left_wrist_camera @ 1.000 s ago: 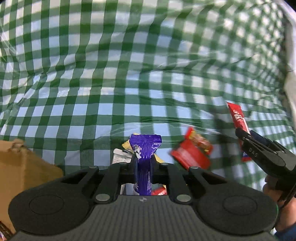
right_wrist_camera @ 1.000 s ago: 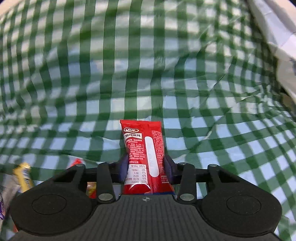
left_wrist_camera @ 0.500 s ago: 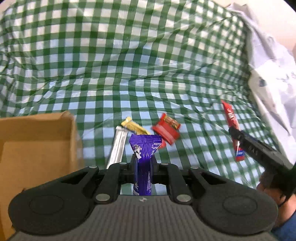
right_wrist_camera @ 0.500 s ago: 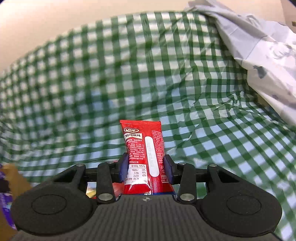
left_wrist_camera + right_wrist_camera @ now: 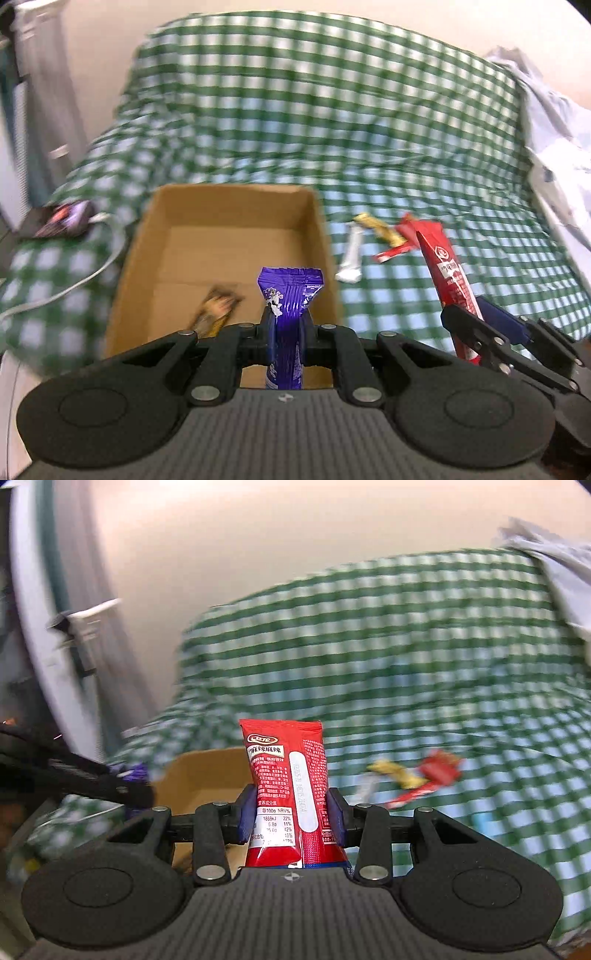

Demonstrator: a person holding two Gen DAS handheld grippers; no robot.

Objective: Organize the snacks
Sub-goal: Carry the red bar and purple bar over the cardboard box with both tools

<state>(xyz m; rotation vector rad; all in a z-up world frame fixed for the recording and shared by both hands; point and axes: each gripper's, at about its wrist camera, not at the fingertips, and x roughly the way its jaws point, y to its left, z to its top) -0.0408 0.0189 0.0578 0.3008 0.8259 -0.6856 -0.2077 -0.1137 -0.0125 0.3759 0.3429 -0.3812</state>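
An open cardboard box (image 5: 229,236) sits on a green-and-white checked cloth (image 5: 332,110); on its floor lies a single brown-and-gold snack packet (image 5: 216,308), blurred, near the front wall. The left gripper (image 5: 286,332) is clenched on a purple snack wrapper (image 5: 290,295), which stands upright between the pads with its crimped top fanning out above them, in line with the box's near right corner. The right gripper (image 5: 291,812) grasps a red snack packet (image 5: 286,775), also upright, its printed back towards the camera; in the left wrist view it appears to the right of the box. Loose on the cloth, right of the box and apart from it, lie a white bar (image 5: 351,258), a yellow bar (image 5: 378,229) and a red wrapper (image 5: 395,251), close together. A white cable (image 5: 74,284) runs by the box's left wall. The cloth's far edge meets a pale wall; a light grey fabric (image 5: 554,129) covers its right side.
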